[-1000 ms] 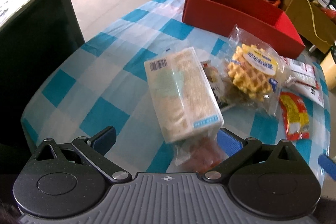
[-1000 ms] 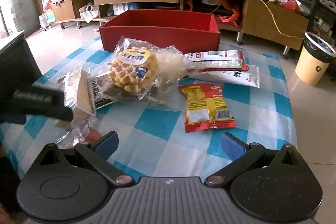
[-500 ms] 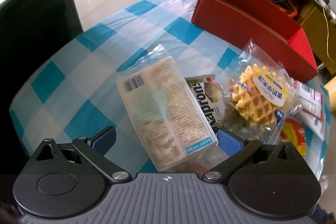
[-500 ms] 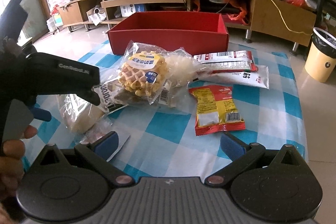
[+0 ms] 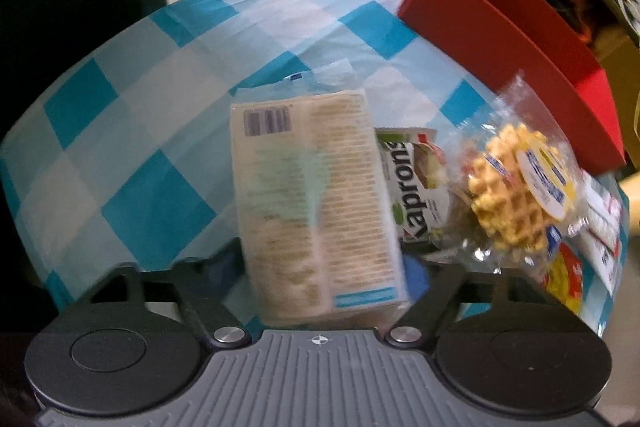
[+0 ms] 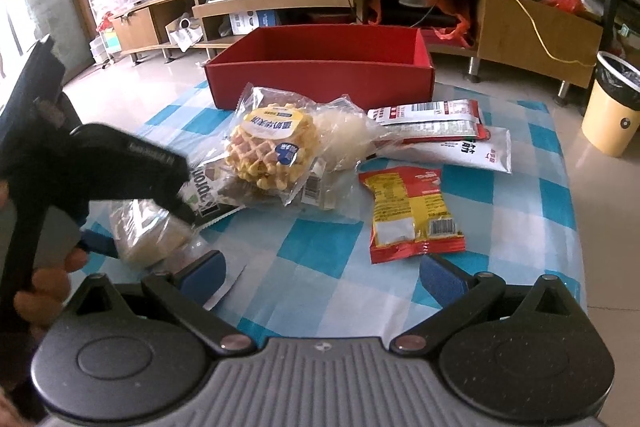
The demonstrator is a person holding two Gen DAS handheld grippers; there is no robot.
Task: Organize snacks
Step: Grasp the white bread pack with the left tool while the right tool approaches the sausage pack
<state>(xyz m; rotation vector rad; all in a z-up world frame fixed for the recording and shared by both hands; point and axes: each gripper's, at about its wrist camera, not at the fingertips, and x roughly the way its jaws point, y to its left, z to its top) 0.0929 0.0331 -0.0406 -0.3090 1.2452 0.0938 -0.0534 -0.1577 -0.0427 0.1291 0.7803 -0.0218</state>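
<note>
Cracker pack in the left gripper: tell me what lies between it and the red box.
The cracker pack sits between the left gripper jaws, which have just been closing. Toward the red box lie the Kaprons packet and the waffle bag.

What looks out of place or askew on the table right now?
The snacks lie in a loose heap: the waffle pack rests tilted on the Kaprons packet. The red box looks empty. The left gripper has been closing around the cracker pack. Nothing spilled or torn.
</note>
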